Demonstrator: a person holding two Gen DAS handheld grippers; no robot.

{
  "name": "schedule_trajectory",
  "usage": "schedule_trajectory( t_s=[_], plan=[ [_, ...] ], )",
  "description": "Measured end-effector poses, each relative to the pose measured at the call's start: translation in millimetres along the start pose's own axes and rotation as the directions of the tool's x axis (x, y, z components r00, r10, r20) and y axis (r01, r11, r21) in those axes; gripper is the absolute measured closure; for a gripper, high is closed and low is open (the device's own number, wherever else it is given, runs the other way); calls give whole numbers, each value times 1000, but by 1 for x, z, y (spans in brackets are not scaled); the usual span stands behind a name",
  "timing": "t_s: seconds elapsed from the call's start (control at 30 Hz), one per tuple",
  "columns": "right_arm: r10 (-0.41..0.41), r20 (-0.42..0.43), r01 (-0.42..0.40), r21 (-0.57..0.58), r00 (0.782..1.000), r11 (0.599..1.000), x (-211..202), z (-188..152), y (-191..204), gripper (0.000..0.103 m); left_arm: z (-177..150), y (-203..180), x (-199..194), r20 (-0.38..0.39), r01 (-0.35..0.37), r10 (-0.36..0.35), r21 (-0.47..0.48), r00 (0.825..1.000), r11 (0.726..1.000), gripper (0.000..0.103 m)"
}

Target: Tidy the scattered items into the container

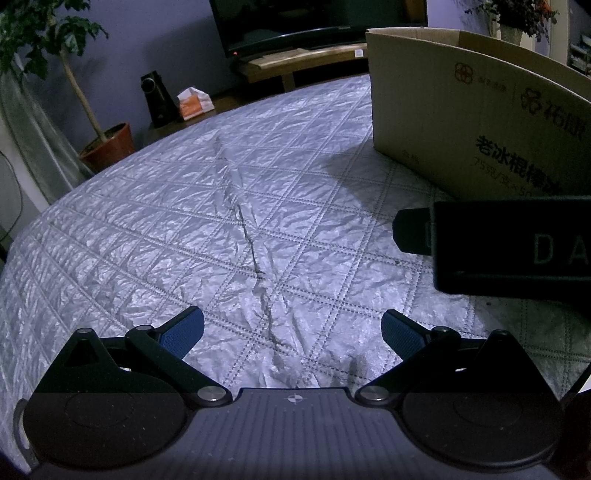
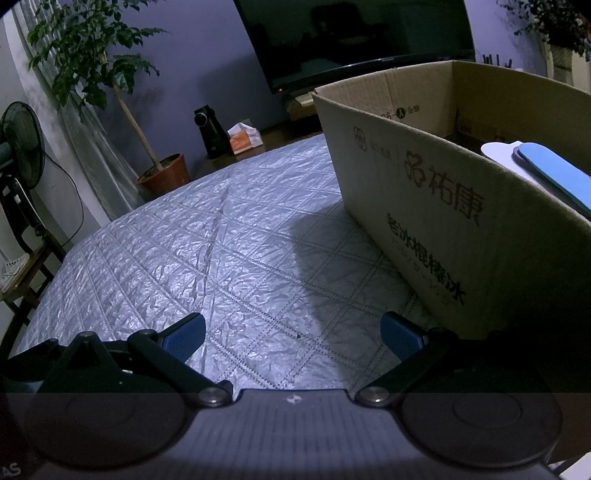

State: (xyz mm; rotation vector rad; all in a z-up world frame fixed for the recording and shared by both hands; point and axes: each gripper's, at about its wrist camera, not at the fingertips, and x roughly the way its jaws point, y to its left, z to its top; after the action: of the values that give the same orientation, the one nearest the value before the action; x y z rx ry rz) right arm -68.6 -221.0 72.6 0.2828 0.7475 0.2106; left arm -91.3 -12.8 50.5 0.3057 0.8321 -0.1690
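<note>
Cardboard, left wrist view: I see the open cardboard box (image 1: 476, 122) standing on the quilted silver cover (image 1: 207, 221), up and to the right of my fingers, printed with dark characters on its near wall.
Left gripper: my left gripper (image 1: 292, 334) has its blue-padded fingers (image 1: 183, 332) spread wide with nothing between them, only the creased cover below.
Other tool in this view: my right gripper (image 1: 498, 243) shows as a dark block from the right edge, just in front of the box's near wall; I cannot tell its finger state from here.
Background, left wrist view: a potted plant (image 1: 107, 146) stands beyond the cover's far left edge, a dark television (image 1: 317, 22) behind it.
Box, right wrist view: the same box (image 2: 424, 192) fills the right side, close beside my right finger, its top open.
Contents: a white item (image 2: 498, 152) with a light blue flat piece (image 2: 554, 173) on it shows over the box's near rim, inside the box as far as I can tell.
Right gripper: my right gripper (image 2: 292, 334) is also wide apart and empty, over bare cover (image 2: 184, 240).
Scattered items: I see none lying on the cover in either view.
</note>
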Motion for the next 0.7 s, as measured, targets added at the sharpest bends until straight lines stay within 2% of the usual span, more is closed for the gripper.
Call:
schedule_trajectory(
  t_s=[0.7],
  plan=[
    [-1,0,1,-2,1000,1000,0,0,1,2,0,0,3,-10,10,-10,-5,1000,1000,0]
  ],
)
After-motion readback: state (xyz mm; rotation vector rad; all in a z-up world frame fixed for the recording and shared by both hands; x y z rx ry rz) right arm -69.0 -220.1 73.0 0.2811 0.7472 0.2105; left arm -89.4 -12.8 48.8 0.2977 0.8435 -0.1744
